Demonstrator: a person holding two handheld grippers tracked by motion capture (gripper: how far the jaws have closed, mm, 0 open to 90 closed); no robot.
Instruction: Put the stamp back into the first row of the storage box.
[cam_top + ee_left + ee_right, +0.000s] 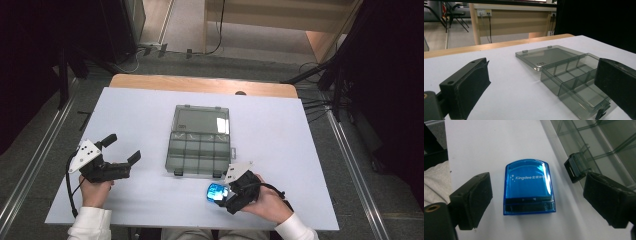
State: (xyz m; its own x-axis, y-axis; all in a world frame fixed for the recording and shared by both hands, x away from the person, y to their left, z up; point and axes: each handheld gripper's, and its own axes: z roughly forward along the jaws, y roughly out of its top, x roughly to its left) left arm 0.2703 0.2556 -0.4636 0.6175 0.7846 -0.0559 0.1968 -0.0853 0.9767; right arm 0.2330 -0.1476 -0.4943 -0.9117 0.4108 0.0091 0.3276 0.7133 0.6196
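Right tool [537, 202] astride blue stamp [529, 186], prob.

1. High view: desk [150, 120] evenly lit from overhead, bright white; both side edges of frame nearly black.
2. Soft short shadows under left claw [121, 148]; slightly low sharpness overall.
3. Left gripper view: near jaws soft, clear box [564, 67] sharp; upper right black, upper left bright floor.
4. Right gripper view: blue case [529, 186] sharp, mild glare on top; jaws blurry at lower corners.
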